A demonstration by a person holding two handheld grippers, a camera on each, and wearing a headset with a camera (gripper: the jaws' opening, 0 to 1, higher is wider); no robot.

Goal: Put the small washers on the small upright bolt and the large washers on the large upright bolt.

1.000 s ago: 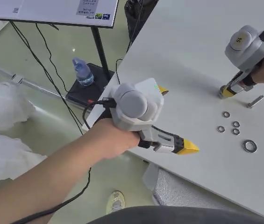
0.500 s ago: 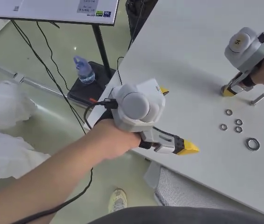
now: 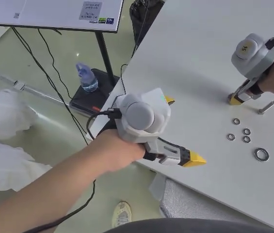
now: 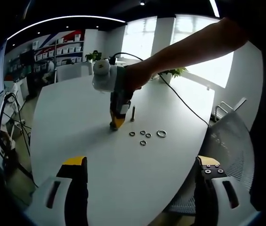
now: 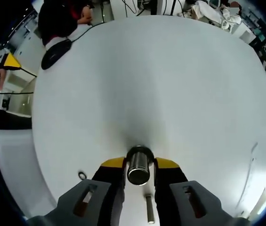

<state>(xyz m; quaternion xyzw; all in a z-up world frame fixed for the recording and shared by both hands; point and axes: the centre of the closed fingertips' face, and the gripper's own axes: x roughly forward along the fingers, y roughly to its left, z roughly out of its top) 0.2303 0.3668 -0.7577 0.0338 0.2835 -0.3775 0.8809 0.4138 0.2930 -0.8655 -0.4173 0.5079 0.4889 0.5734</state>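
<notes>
In the right gripper view my right gripper (image 5: 139,165) is shut on the large bolt (image 5: 139,172), seen end-on between the yellow tips. The head view has this right gripper (image 3: 234,99) tip-down on the white table (image 3: 195,58). The small bolt (image 3: 266,107) lies flat just right of it, as the small bolt (image 5: 149,208) in the right gripper view. Several small washers (image 3: 246,132) lie loose in front, with one large washer (image 3: 261,154) beside them. My left gripper (image 3: 181,129) hovers open and empty at the table's near edge, well left of the small washers (image 4: 142,133).
A water bottle (image 3: 87,76) and a black stand base (image 3: 90,99) sit on the floor left of the table. A grey chair seat (image 3: 195,204) is under the near edge. The table's far side is bare.
</notes>
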